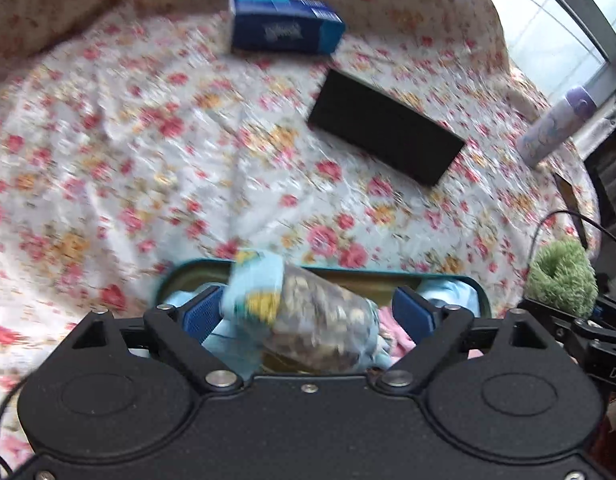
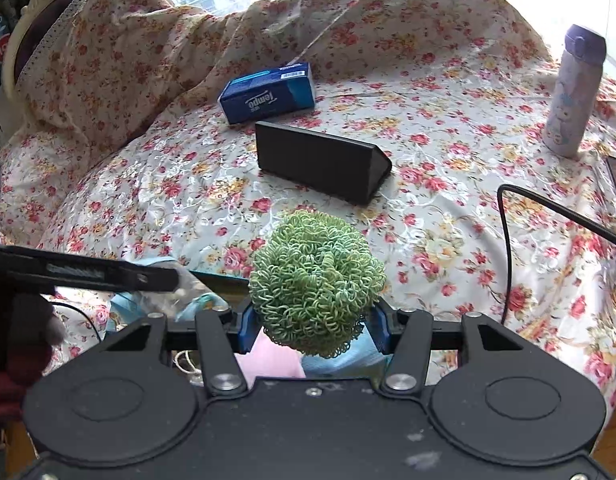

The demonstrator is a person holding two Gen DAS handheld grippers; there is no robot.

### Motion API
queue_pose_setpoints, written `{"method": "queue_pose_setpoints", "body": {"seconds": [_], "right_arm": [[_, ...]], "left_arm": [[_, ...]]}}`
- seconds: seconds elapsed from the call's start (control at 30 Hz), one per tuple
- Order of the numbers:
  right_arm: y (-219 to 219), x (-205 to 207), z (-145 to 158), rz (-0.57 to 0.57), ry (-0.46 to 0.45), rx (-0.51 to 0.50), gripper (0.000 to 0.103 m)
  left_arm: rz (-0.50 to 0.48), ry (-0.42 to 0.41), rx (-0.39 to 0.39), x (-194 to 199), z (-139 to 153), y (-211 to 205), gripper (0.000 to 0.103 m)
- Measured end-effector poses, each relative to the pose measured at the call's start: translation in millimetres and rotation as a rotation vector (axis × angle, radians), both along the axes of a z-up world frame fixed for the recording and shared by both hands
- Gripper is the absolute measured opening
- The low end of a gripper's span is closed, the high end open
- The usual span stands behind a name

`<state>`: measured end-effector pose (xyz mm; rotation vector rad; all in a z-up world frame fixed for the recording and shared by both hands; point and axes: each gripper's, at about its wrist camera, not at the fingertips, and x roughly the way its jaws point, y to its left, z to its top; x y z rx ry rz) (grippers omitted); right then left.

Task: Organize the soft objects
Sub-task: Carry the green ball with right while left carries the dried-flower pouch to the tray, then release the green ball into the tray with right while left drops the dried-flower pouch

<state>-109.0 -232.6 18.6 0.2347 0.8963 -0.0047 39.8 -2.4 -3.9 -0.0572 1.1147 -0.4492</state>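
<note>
Now the left gripper (image 1: pixel 308 312) fingers spread apart around a light-blue sock bundle (image 1: pixel 299 308) over the teal tray (image 1: pixel 482 300), while the right gripper (image 2: pixel 312 326) clamps the green curly scrubber ball (image 2: pixel 316 280).

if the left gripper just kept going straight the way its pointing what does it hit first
Most likely the light blue sock lying between the open fingers of the left gripper, over the teal tin of soft things. Beyond the tin lies only the floral bedspread. Motion blur leaves depth uncertain.
</note>
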Motion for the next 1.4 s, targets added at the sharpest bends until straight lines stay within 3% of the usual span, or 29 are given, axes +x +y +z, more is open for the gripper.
{"method": "queue_pose_setpoints", "body": {"seconds": [0.37,0.53,0.8,1.03,1.17,1.4], "right_arm": [[1,-20,-6,0.035,0.058,-0.038,0.053],[5,-28,-14,0.067,0.099,-0.040,0.053],[-10,-35,-30,-0.011,0.159,-0.094,0.053],[-4,-24,-35,0.016,0.134,-0.098,0.053],[-2,-13,-33,0.028,0.094,-0.086,0.059],[-4,-10,-42,0.023,0.118,-0.082,0.061]], "left_arm": [[0.040,-0.102,0.087,-23,15,12,0.089],[0.042,-0.106,0.113,-29,12,14,0.089],[0.051,-0.087,0.140,-35,3,17,0.089],[0.042,-0.084,0.144,-38,2,13,0.089],[0.044,-0.087,0.151,-39,2,13,0.089],[0.035,-0.081,0.167,-39,-2,10,0.089]]}}
